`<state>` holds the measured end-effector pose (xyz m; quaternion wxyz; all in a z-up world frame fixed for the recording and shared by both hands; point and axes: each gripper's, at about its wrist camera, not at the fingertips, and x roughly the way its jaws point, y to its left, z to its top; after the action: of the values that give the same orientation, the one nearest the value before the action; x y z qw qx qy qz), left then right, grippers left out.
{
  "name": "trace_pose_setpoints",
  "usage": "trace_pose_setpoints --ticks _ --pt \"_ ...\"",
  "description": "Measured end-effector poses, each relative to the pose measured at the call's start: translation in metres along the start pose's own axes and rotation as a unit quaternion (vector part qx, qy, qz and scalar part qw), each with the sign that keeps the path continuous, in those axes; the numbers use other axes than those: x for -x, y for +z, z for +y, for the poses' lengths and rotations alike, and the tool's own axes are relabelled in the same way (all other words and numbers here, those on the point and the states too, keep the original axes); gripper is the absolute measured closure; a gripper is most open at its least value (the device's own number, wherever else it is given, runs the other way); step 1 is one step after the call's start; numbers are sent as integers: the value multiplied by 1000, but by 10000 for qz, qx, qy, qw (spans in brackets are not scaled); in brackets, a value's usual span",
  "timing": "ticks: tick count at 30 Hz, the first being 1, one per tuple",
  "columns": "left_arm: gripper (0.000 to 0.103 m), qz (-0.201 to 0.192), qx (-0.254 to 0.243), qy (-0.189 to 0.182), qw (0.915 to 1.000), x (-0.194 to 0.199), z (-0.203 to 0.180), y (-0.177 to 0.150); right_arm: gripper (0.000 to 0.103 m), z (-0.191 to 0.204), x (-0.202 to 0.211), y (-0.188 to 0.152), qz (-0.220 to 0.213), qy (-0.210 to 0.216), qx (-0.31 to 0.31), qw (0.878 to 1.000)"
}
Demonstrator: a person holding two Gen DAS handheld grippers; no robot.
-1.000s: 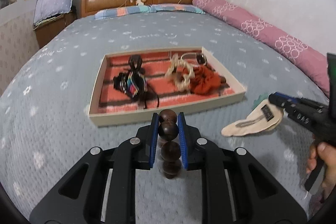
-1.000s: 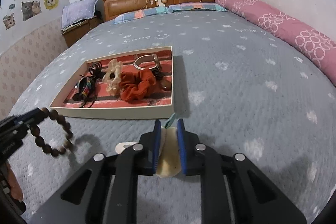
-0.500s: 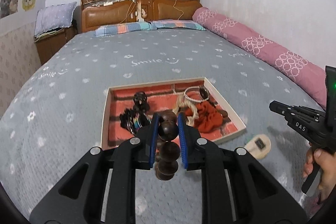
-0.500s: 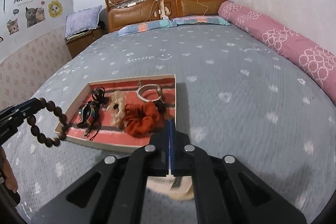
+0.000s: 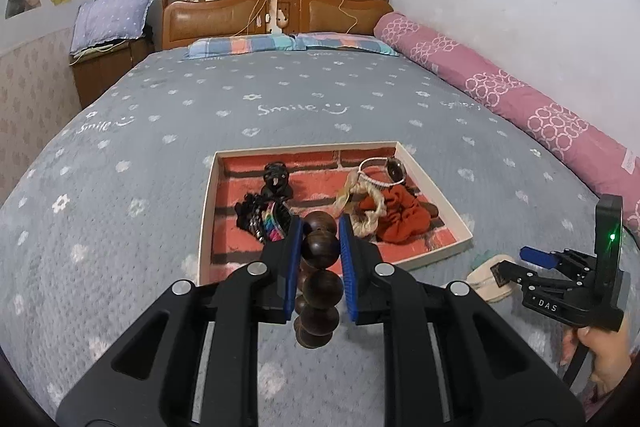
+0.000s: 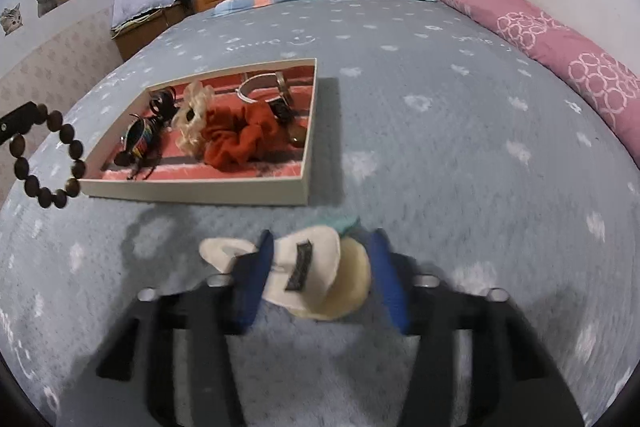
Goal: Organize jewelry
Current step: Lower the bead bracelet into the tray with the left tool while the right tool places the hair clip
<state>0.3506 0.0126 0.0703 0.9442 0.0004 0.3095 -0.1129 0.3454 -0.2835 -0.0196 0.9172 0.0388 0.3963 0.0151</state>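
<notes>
Left wrist: left claw (image 5: 320,259) pinches the bead bracelet (image 5: 319,283) at frame centre, below the tray (image 5: 440,187). A swinging strand could snag the rim.

Right wrist: right claw (image 6: 320,275) is opening around the cream hair clip (image 6: 316,271) on the bed (image 6: 460,147); it may miss. Tray holds a rust scrunchie (image 6: 240,139), bangle (image 6: 260,87) and dark bracelets (image 6: 140,135).

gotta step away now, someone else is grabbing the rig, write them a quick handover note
Left tool: shut on the wooden bead bracelet, held up in front of the tray.
Right tool: jaws opening around the cream hair accessory, which lies on the bedspread outside the tray.
Done: orange scrunchie, cream scrunchie, bangle and dark pieces are in the tray.
Left: bracelet and cream accessory go in.
</notes>
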Motion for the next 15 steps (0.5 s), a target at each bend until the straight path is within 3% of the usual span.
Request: trace_pose_setpoints --ticks 5,9,15 --pt "86 17 94 17 10000 11 11 -8 46 -6 -8 -6 144 -129 -142 9997" --pt "86 30 72 88 9999 15 15 -12 46 -13 -21 -14 324 142 -482 9982" --pt "86 -2 173 125 9998 18 24 -10 67 -10 -18 -11 268 418 -634 9968"
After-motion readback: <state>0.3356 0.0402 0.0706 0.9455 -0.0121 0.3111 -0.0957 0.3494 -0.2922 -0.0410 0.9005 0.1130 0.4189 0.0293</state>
